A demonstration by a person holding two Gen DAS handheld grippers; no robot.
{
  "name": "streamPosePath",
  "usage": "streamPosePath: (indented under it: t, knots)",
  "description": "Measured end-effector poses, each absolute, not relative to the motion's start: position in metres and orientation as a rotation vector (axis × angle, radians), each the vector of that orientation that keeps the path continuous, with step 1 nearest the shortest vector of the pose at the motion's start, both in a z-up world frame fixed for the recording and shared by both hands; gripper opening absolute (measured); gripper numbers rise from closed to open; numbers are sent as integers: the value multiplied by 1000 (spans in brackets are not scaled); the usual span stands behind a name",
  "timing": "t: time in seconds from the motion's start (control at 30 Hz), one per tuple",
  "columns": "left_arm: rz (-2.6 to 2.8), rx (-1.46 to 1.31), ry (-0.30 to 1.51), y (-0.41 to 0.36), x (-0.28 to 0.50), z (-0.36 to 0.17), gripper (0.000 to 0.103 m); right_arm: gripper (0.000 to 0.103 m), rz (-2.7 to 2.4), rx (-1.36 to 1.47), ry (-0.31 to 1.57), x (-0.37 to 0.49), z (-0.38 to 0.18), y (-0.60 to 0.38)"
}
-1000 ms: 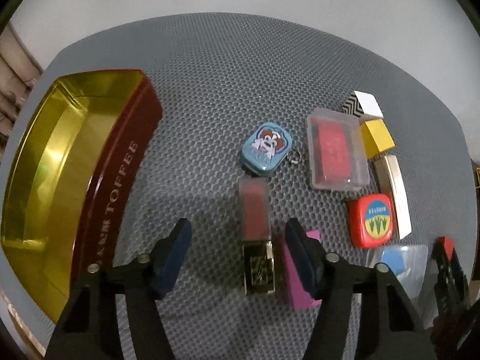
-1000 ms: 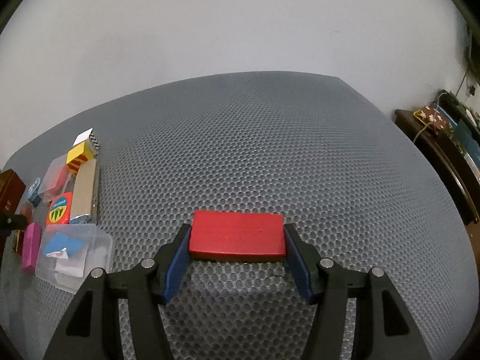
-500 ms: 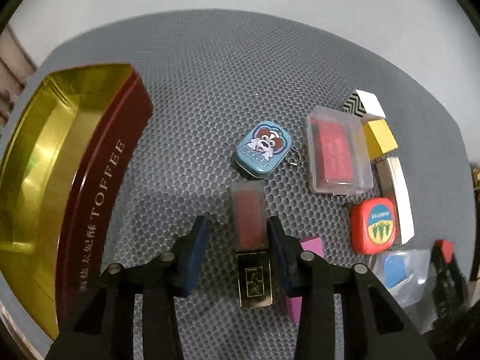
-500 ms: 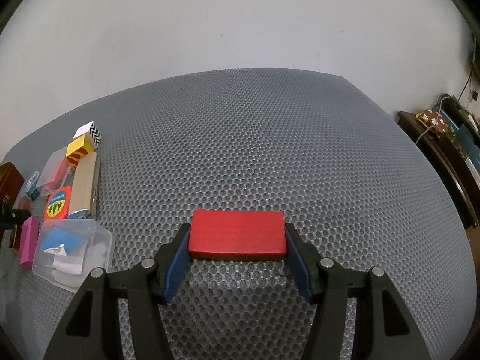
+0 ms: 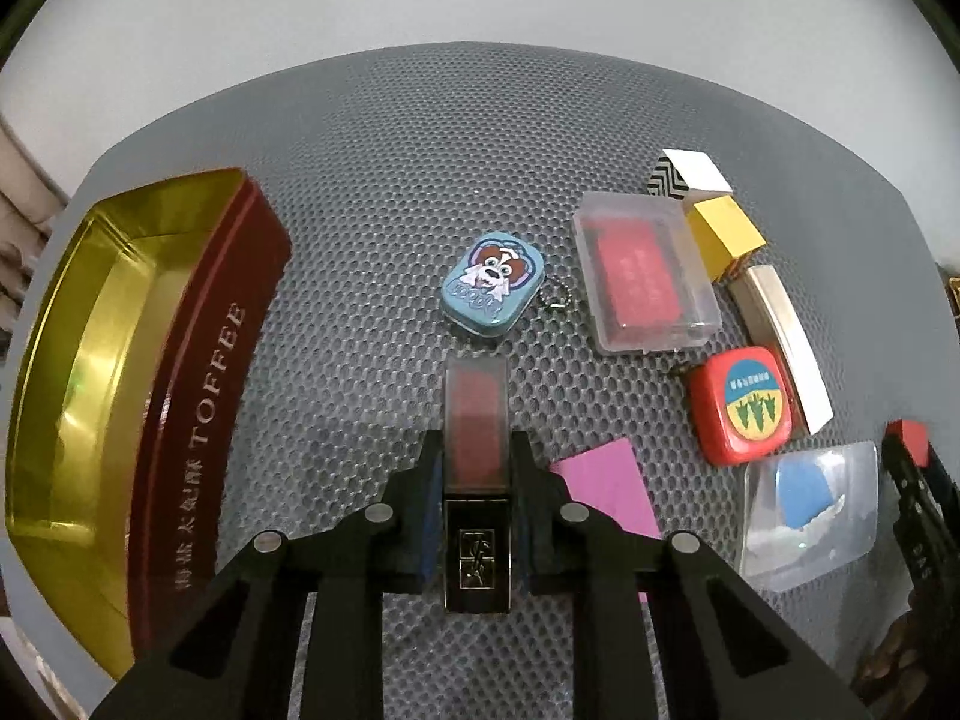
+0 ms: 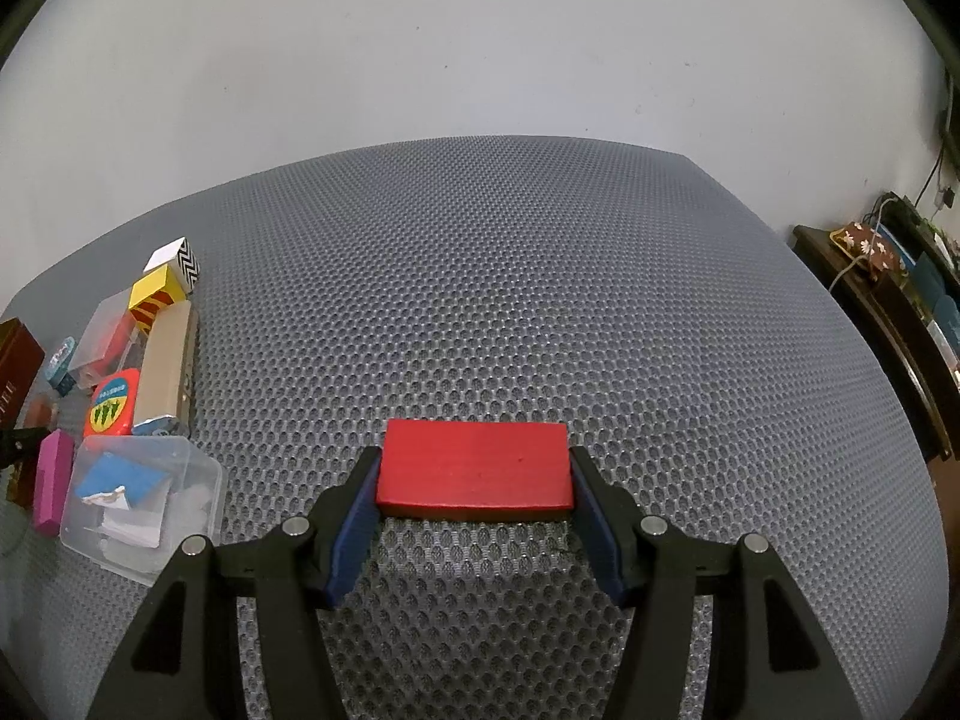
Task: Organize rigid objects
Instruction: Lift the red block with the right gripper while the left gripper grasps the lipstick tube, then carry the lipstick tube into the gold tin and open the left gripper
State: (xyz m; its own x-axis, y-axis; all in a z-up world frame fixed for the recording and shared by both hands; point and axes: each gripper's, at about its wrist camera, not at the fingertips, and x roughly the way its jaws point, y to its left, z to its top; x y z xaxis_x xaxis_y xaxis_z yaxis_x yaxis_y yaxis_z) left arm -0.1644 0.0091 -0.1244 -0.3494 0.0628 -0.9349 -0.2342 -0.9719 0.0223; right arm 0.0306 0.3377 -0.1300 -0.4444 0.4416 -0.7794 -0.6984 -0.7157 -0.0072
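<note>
The left tongs [image 5: 476,480] are closed on a lipstick [image 5: 477,456] with a translucent cap and a dark gold-trimmed base, both pads pressed against its sides. The lipstick points away along the fingers, over the grey mesh counter [image 5: 480,150]. To its left stands an open gold-lined toffee tin [image 5: 120,360] (maroon outer wall, lettered "TOFFEE"). Ahead lies a small blue dog-print tin [image 5: 493,286]; just beside that, a clear case [image 5: 645,282] holding a red insert. Further right sit a yellow block [image 5: 723,234], a red square tin [image 5: 744,405] and a clear box [image 5: 810,510] containing something blue. A pink block [image 5: 606,486] lies just beside the right finger.

The right tongs [image 6: 474,474] grip a red rectangular block [image 6: 474,471] by its short ends, well apart from the cluster of items at the left edge of the counter [image 6: 510,270].
</note>
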Motion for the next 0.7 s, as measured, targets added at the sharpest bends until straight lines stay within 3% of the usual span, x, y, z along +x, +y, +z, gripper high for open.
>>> streamPosePath:
  t: [0.7]
  knots:
    - [2535, -1549, 252, -33, -177, -81, 17, 61, 2164, -1051, 399, 28, -129, 325]
